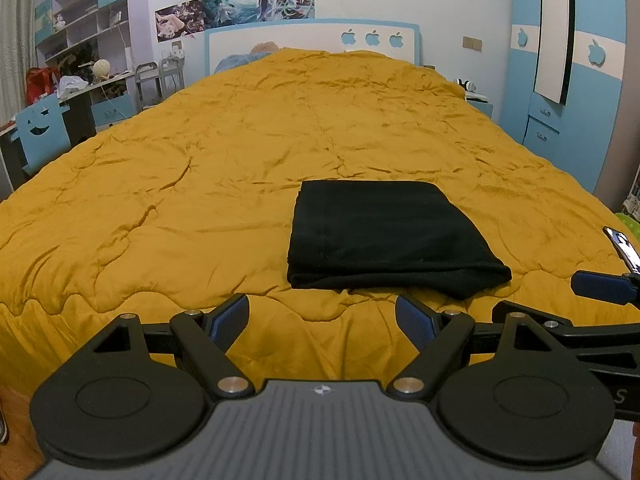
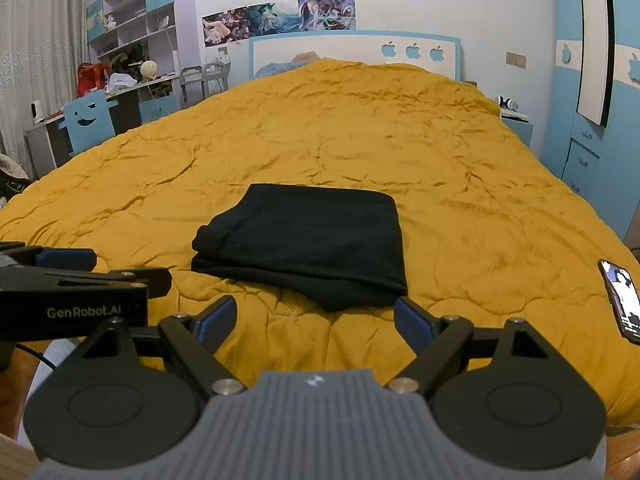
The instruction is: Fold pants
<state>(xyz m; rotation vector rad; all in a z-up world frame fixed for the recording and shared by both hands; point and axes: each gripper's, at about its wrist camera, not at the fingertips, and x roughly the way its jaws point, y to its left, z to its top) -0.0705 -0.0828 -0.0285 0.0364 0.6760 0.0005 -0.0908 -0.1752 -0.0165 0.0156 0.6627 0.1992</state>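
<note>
Broadly, from left to right:

Desk side: a blue chair [image 2: 86,120] and cluttered shelves stand far left, well apart from the work and of no concern.

Left gripper [image 1: 322,320]: jaws wide apart and empty, hanging over the near edge of the bed, just short of the pants.

Pants [image 1: 384,236]: black, lying as a compact folded rectangle on the yellow quilt [image 1: 200,168], near the foot of the bed. The near edge is a thick rounded fold; the near left corner, seen from the right wrist view, looks slightly lumpy and uneven.

Right gripper [image 2: 314,318]: jaws likewise spread and holding nothing, close to the near edge of the fold without touching it.

Phone [image 2: 622,300]: lies on the quilt to the right, near the bed edge, apart from the pants.

Stage, as I judge it: folding looks finished or nearly so.

Risks: a further pinch could catch only the top layer and peel the stack open. The soft, puffy quilt may be grabbed together with the cloth, dragging the bundle askew. A wide sweep to the right might knock the phone off the bed.
</note>
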